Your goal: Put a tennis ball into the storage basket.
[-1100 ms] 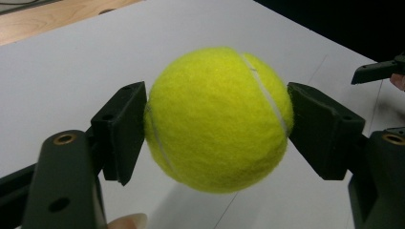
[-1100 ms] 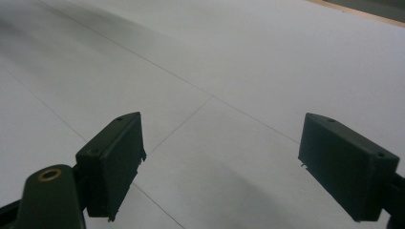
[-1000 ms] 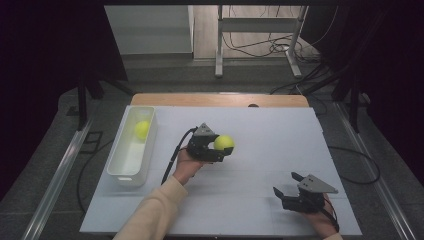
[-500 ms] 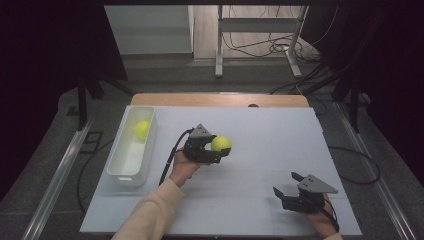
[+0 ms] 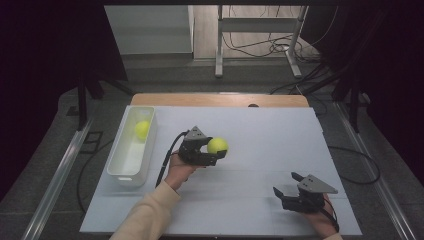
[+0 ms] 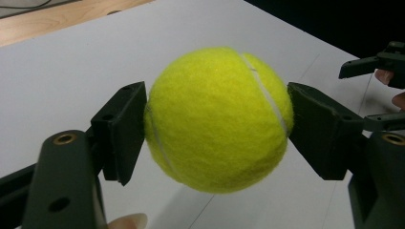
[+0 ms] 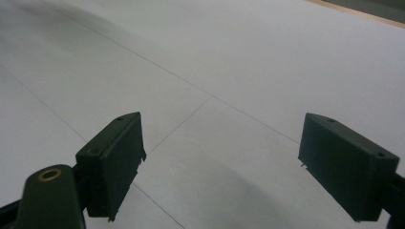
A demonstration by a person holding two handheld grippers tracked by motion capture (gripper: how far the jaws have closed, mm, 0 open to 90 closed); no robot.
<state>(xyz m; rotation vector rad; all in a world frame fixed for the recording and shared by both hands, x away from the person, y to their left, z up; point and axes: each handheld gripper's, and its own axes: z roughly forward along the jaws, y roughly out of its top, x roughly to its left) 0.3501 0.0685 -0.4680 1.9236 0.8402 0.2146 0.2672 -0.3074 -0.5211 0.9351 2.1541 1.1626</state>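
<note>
A tennis ball is clamped by the left gripper (lifted off the table); the right gripper is held wide open, empty.

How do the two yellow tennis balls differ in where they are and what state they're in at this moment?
The yellow tennis ball in the left gripper is clamped between the black pads of the left gripper, above the white tabletop; the yellow tennis ball in the bin lies loose, touched by no gripper. The first sits mid-table; the second sits at the far end of the white plastic bin. Both look alike in colour and felt.
</note>
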